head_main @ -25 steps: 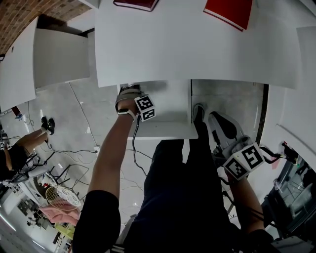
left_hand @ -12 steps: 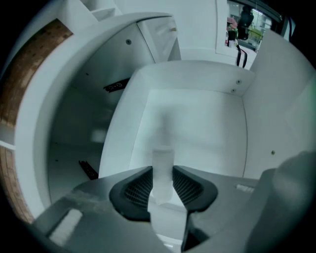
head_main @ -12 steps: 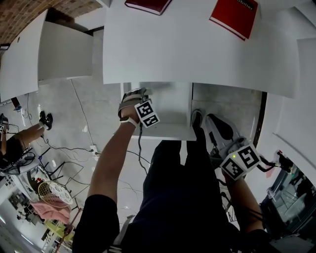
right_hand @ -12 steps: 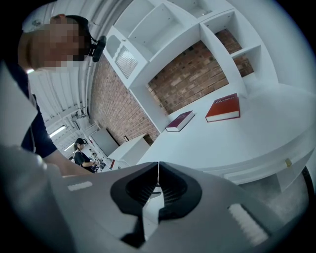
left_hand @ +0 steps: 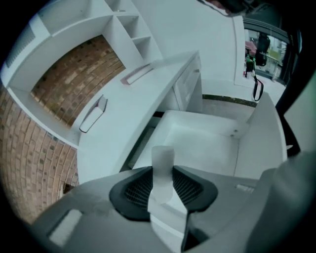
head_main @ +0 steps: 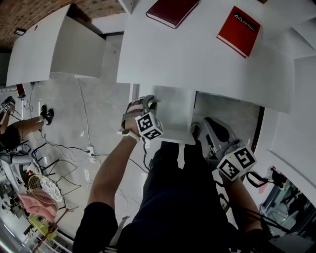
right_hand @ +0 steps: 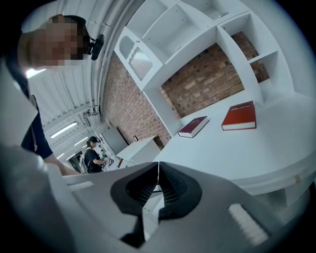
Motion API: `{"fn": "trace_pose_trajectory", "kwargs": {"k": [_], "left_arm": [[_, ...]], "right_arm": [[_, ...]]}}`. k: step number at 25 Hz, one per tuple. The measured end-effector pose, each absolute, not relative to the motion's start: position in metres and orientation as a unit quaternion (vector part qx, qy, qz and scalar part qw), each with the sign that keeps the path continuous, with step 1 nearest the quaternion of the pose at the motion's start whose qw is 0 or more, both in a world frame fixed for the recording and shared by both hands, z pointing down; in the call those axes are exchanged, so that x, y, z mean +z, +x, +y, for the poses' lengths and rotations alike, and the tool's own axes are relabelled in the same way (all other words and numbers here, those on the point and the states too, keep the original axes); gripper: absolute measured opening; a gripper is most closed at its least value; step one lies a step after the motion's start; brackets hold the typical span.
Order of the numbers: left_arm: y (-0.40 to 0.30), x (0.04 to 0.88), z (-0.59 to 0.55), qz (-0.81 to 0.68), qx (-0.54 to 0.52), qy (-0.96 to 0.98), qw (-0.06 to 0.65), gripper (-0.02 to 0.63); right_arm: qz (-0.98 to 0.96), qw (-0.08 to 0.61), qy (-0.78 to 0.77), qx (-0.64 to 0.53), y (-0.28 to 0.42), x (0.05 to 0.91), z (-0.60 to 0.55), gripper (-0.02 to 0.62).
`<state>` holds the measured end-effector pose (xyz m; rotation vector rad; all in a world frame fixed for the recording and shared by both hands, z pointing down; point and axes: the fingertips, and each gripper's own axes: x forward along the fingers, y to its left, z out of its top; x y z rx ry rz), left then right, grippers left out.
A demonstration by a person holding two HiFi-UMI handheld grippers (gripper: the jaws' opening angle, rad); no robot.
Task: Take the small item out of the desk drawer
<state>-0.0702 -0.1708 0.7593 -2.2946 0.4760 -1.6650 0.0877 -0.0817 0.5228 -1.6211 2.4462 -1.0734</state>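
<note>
The white desk drawer [head_main: 173, 116] stands open under the desk top [head_main: 197, 64]. My left gripper [head_main: 149, 102] hovers over the drawer's left front corner. In the left gripper view its jaws [left_hand: 163, 182] are shut on a small white, slightly translucent item [left_hand: 162, 157] that sticks up between the pads, with the drawer's bare white inside [left_hand: 207, 146] below it. My right gripper [head_main: 197, 129] hangs lower at the right, beside the person's leg. Its jaws [right_hand: 158, 185] are shut with nothing between them.
A dark red book [head_main: 173, 11] and a red book [head_main: 238, 30] lie on the desk top. Another white desk [head_main: 44, 54] stands at the left. Cables [head_main: 74, 153] trail over the tiled floor, and a person [head_main: 15, 133] is at the far left.
The head view has tilted, so the desk and books sit lower in the picture. My left gripper has come slightly nearer and to the right over the drawer. The right gripper has barely moved.
</note>
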Motion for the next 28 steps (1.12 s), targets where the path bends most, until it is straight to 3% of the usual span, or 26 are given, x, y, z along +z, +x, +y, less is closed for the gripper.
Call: {"fn": "trace_pose_trajectory", "kwargs": {"k": [11, 28], "left_arm": [[-0.052, 0.617, -0.155, 0.269, -0.444, -0.851, 0.082, 0.135], [-0.041, 0.446, -0.138, 0.366, -0.276, -0.886, 0.066, 0.135]], "right_arm": [[0.814, 0.014, -0.494, -0.305, 0.077, 0.479, -0.079, 0.006], [0.852, 0.049, -0.473, -0.218, 0.078, 0.396, -0.108, 0.006]]}}
